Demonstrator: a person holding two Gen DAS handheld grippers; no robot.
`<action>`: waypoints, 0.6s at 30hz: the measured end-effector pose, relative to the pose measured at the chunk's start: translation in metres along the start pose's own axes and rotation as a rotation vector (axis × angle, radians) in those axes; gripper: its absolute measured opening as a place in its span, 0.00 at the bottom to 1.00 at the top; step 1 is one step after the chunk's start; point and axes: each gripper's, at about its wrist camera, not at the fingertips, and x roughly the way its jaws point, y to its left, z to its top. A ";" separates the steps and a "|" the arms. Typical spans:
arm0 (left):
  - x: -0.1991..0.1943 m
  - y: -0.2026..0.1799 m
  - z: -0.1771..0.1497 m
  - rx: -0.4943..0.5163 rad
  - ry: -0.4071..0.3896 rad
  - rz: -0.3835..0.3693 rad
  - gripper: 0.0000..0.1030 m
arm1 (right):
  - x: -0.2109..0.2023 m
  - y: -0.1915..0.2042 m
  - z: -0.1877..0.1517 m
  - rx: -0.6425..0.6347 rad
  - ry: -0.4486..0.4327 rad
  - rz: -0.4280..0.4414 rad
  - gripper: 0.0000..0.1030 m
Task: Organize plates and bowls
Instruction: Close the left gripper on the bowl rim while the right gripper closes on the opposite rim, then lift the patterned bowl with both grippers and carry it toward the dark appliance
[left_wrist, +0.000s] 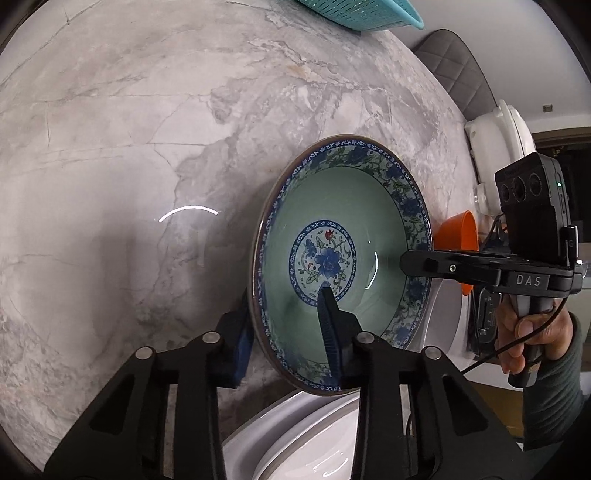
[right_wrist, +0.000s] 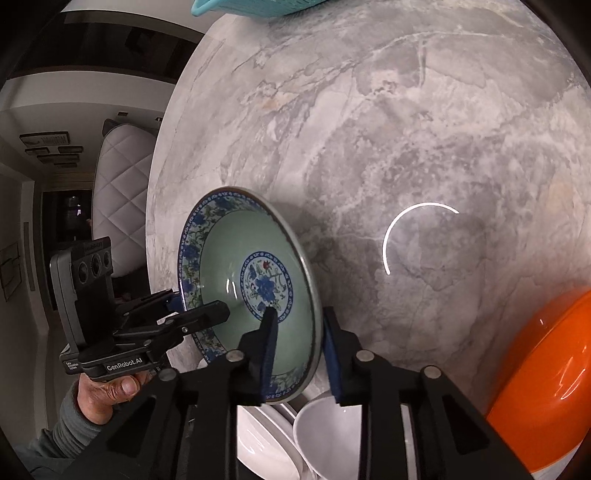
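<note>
- Marble-grey table (left_wrist: 110, 147) fills both views, with a quilted chair (right_wrist: 122, 166) past its edge.
- Left tongs (left_wrist: 288, 325) are clamped on the near rim of the floral bowl (left_wrist: 343, 236): one pad sits inside the green well, the other presses the outer wall.
- Right tongs (right_wrist: 299, 354) straddle the opposite rim of the same bowl, one pad inside and one outside. The outer pad seems to stand slightly off the wall, so I cannot tell whether this pair is truly gripping.
- Held this way, the bowl is tipped on edge above the table, its mouth facing each camera in turn.
- Below it lie white plates (left_wrist: 295, 443) with a small white bowl (right_wrist: 332, 439) on them; an orange bowl (right_wrist: 546, 373) sits to the right and a teal basket (left_wrist: 365, 14) at the far edge.
- To do this step well, I judge:
  - keep both pairs square to the rim, as glazed ceramic slips easily under a slanted pad;
  - level the bowl before lowering it, so that its foot lands first, not its rim;
  - choose the landing spot with care, since the small white bowl already occupies the stack;
  - release one pair only once the weight rests, then draw the inner pads straight up and out.
</note>
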 end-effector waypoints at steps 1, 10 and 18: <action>0.000 0.000 0.001 0.001 -0.004 0.001 0.25 | 0.000 -0.001 0.000 0.003 0.002 0.003 0.18; -0.006 0.006 0.008 -0.025 -0.023 0.023 0.15 | 0.001 -0.001 -0.002 0.004 -0.007 -0.011 0.11; -0.020 0.003 0.011 -0.020 -0.057 0.031 0.14 | -0.004 0.009 0.002 -0.006 -0.035 -0.012 0.11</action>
